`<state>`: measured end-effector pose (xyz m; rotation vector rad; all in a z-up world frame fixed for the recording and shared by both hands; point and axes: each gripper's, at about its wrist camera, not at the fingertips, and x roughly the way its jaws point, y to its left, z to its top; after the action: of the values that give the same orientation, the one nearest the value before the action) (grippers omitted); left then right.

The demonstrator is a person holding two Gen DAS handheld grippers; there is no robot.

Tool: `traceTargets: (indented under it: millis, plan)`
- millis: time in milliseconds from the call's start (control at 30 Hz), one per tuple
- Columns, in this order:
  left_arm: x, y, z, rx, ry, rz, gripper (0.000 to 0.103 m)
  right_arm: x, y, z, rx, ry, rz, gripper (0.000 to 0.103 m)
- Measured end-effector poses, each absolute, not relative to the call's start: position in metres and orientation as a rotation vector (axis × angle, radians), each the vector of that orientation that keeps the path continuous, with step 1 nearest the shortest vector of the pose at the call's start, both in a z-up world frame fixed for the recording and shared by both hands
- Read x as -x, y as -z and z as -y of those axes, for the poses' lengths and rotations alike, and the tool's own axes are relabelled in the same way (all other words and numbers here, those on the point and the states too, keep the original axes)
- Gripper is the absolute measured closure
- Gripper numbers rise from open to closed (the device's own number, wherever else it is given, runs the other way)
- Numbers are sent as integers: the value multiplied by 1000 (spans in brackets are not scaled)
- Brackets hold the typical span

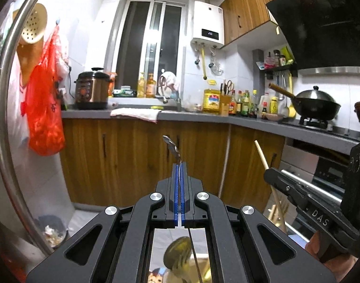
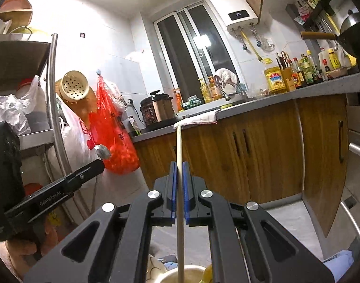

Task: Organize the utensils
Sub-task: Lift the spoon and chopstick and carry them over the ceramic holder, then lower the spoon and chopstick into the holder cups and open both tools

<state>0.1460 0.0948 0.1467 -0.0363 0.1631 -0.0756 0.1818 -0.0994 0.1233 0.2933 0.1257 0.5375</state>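
In the left wrist view my left gripper (image 1: 180, 164) is shut on a thin metal spoon (image 1: 171, 145). Its handle end sticks up past the blue pads, and its golden bowl shows below the jaws. To the right in the same view my right gripper (image 1: 268, 173) clamps a pale wooden chopstick (image 1: 261, 153). In the right wrist view the right gripper (image 2: 179, 164) is shut on that chopstick (image 2: 178, 146), which runs straight up and down through the pads. At the left of this view is the left gripper (image 2: 99, 164), with the spoon's metal end (image 2: 102, 152) above its tip. Both grippers hang in the air in front of the cabinets.
A grey counter (image 1: 203, 118) over wooden cabinets carries a pressure cooker (image 1: 91, 89), an oil bottle (image 1: 211, 100), sauce bottles and a wok (image 1: 318, 105) on the stove. A red bag (image 1: 44, 108) hangs beside a steel rack post (image 2: 53, 99). A pale container rim (image 2: 191, 271) sits below the right gripper.
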Motion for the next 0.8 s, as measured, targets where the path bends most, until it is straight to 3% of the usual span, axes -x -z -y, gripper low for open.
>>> traceTargets:
  millis: [800]
  plan:
    - [-140, -103, -97, -8, 107, -182, 101, -191, -86, 87, -234, -509, -127, 98]
